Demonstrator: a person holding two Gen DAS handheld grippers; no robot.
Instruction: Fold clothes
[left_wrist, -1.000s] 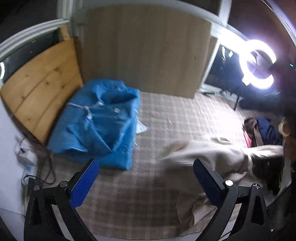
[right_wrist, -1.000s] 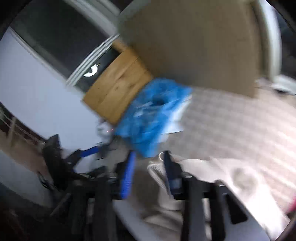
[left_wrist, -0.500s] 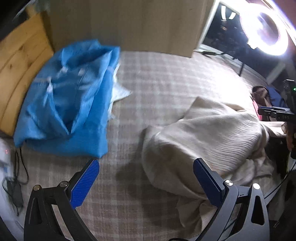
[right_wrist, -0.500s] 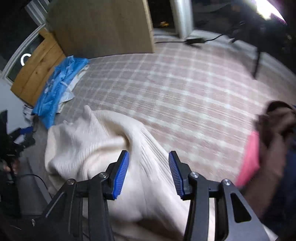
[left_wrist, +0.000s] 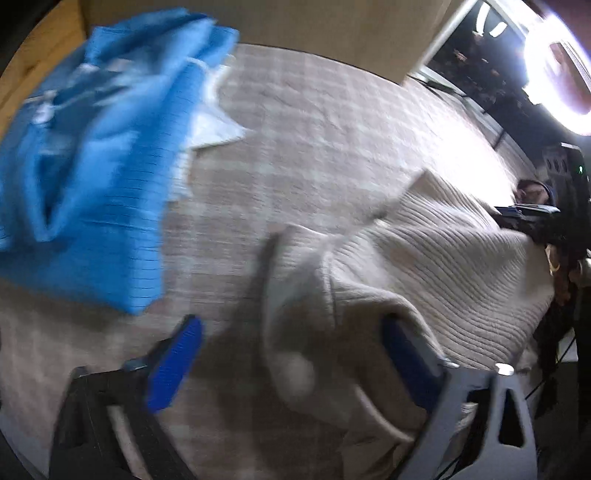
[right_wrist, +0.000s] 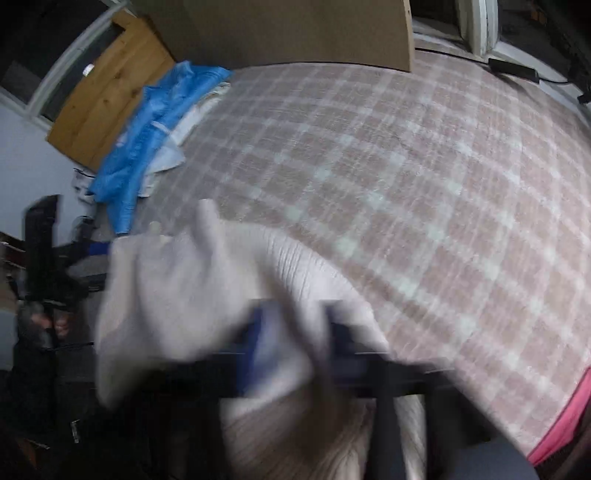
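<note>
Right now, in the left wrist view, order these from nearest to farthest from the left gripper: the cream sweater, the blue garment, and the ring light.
1. Cream sweater: between the left gripper fingers and off to the right.
2. Blue garment: upper left on the plaid bedcover.
3. Ring light: far top right, beyond the bed.

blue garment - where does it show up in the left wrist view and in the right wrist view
Left wrist view: the blue garment fills the upper left, lying on the checked cover.
Right wrist view: the blue garment is small at the upper left edge of the cover, beside the wooden board.
Shared landmark: the cream ribbed sweater, low in both pictures.
</note>
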